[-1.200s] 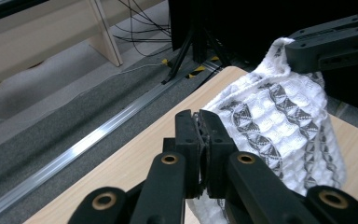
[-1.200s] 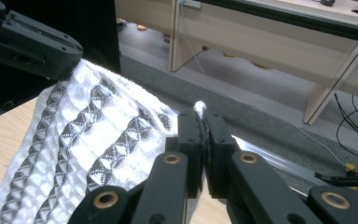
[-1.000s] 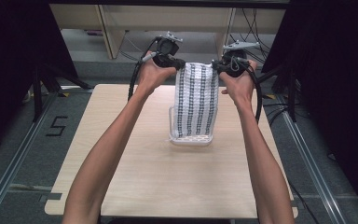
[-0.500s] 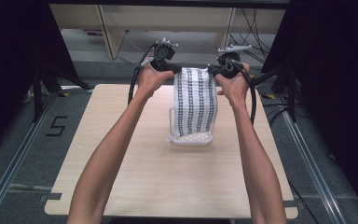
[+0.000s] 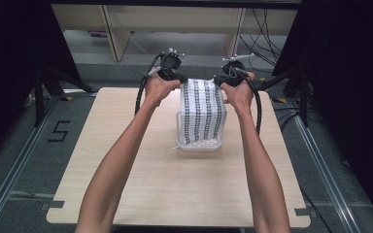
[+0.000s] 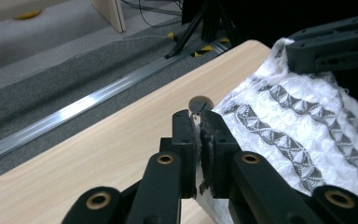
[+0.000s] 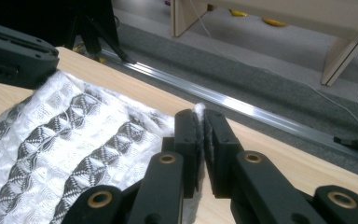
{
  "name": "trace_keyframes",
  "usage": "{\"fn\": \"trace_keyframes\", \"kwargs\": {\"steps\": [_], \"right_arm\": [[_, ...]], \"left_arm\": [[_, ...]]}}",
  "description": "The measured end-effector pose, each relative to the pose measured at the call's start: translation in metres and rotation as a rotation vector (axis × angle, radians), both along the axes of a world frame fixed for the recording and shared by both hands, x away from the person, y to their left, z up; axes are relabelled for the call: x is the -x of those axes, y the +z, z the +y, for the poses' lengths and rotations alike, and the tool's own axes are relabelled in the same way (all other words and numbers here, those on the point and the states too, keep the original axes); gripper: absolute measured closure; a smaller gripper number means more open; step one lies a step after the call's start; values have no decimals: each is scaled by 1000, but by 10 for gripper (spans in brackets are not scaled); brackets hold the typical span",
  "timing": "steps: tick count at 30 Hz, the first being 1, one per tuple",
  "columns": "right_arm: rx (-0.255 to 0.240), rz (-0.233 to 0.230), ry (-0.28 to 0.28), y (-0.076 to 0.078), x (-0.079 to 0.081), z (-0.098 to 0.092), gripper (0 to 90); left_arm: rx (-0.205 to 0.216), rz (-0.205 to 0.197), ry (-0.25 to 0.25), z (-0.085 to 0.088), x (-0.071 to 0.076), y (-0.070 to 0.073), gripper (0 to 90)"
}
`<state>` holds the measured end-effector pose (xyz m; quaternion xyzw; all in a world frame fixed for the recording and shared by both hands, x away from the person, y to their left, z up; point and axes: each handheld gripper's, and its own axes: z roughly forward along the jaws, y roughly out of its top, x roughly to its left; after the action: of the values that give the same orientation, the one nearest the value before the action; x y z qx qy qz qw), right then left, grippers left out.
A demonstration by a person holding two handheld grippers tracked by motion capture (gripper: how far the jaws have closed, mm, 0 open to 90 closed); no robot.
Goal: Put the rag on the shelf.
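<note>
A white cloth [image 5: 201, 111] with dark patterned stripes hangs stretched between both grippers, and its lower end rests in a clear plastic container [image 5: 196, 144] on the wooden table [image 5: 126, 155]. My left gripper [image 5: 179, 80] pinches the cloth's top left corner. My right gripper [image 5: 219, 81] pinches the top right corner. In the left gripper view the jaws [image 6: 199, 116] hold the cloth's [image 6: 298, 140] edge, with only a thin gap between them. In the right gripper view the jaws [image 7: 199, 115] clamp the cloth's [image 7: 74, 135] edge in the same way. Both pairs of jaws have just eased a trifle, with cloth still between them.
The container stands near the table's middle, a little toward the far edge. A metal floor rail [image 5: 9, 179] runs along the left of the table, and another [image 5: 320, 165] along the right. Wooden shelf legs [image 5: 114, 29] and cables [image 5: 267, 29] lie beyond the far edge.
Both hands have come down, lowering the cloth. More of its lower end now rests in the container.
</note>
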<state>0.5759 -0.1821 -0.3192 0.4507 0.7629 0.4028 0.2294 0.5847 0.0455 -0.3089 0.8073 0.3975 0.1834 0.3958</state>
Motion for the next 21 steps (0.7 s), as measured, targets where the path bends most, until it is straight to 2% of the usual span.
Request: {"fn": "trace_keyframes", "kwargs": {"steps": [1, 4, 6, 9, 10, 11, 12, 15, 16, 20, 21], "right_arm": [[5, -12, 7, -2, -2, 0, 844], [4, 17, -3, -6, -2, -1, 829], [18, 15, -9, -9, -3, -2, 817], [13, 31, -21, -11, -2, -2, 804], [29, 27, -16, -13, -2, -3, 783], [24, 42, -27, -13, -1, -3, 772], [14, 39, -24, -13, -1, -2, 764], [31, 21, -15, -11, -1, -3, 760], [30, 35, -23, -10, 0, -2, 760], [34, 22, -4, -9, 1, -2, 760], [30, 33, -10, -9, 2, -1, 760]], "left_arm": [[-7, 7, 2, -1, 0, -2, 833], [-14, 21, 8, -3, -1, -8, 807], [-15, 27, 15, -5, -1, -12, 794], [-28, 35, 19, -6, -1, -17, 731], [-36, 54, 31, -6, -2, -21, 690], [-36, 54, 31, -6, -2, -21, 648], [-44, 73, 31, -6, -3, -25, 644], [-53, 72, 30, -6, -3, -26, 645], [-49, 71, 28, -7, -2, -26, 647], [-53, 70, 15, -8, 0, -25, 656], [-53, 67, 12, -8, 1, -24, 660]]}}
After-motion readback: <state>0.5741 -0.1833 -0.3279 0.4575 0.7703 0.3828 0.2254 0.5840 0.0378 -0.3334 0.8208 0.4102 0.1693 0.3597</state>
